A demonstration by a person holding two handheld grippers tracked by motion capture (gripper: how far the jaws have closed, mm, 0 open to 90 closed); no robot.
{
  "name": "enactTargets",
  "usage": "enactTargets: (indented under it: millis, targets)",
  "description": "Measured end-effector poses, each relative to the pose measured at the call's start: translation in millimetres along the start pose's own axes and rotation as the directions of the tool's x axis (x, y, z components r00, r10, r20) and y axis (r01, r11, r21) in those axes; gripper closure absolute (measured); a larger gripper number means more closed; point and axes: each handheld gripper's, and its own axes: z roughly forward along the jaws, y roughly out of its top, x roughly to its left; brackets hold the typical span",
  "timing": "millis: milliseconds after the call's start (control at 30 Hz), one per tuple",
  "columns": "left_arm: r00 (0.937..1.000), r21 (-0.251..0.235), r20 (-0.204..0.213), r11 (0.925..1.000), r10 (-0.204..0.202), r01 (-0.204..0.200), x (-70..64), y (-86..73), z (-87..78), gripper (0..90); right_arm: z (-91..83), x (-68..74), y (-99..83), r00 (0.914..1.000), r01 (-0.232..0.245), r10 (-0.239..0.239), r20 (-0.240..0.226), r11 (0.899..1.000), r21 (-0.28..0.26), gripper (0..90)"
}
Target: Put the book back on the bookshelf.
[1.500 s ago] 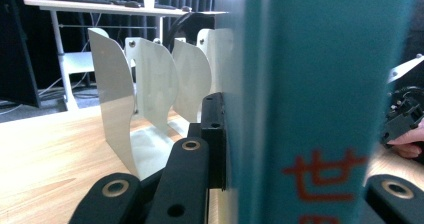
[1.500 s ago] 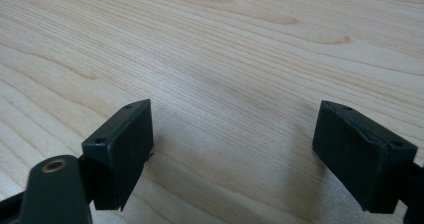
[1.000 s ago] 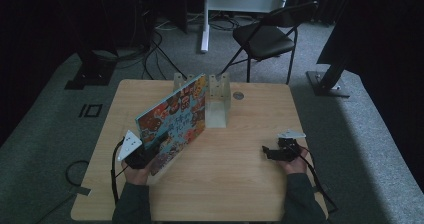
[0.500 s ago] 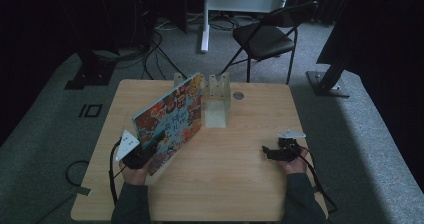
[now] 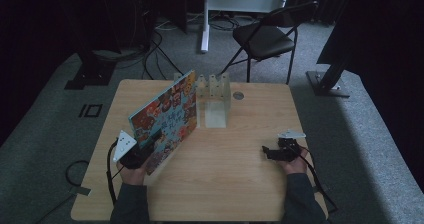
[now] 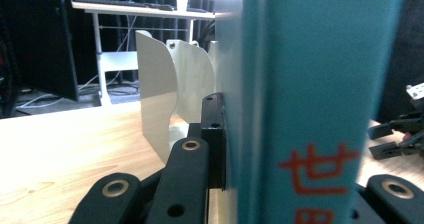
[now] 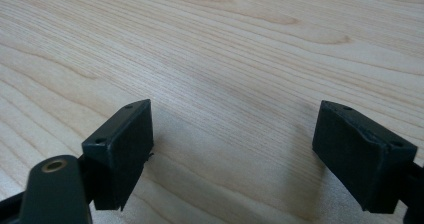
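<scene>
Since the earlier frame my left tongs have tipped the book more upright, toward the rack. They clamp its near edge; right tongs rest wide on the desk. Gripped at one end, the book may pivot or knock a divider.

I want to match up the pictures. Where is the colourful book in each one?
High view: the book stands tilted left of the table's middle, held by the left gripper.
Left gripper view: its teal spine rises between the jaws, right of centre.
Right gripper view: bare wooden table between open jaws, no book.
Shared landmark: the white rack behind the book, also seen at.
</scene>
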Motion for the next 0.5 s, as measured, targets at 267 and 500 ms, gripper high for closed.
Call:
enactTargets:
  millis: [267, 500]
  targets:
    - [0.9999, -0.004, -0.015, 1.0, 0.0, 0.0, 0.7, 0.4, -1.4, 80.9, 0.0, -0.1, 0.0, 1.0, 0.001, -0.001, 0.0, 1.0, 0.0, 16.3]
    - [0.9993, -0.001, -0.035, 0.9999, 0.011, -0.011, 0.2, 1.9, -0.3, 80.9, 0.0, 0.0, 0.0, 1.0, 0.0, 0.0, 0.0, 1.0, 0.0, 16.3]
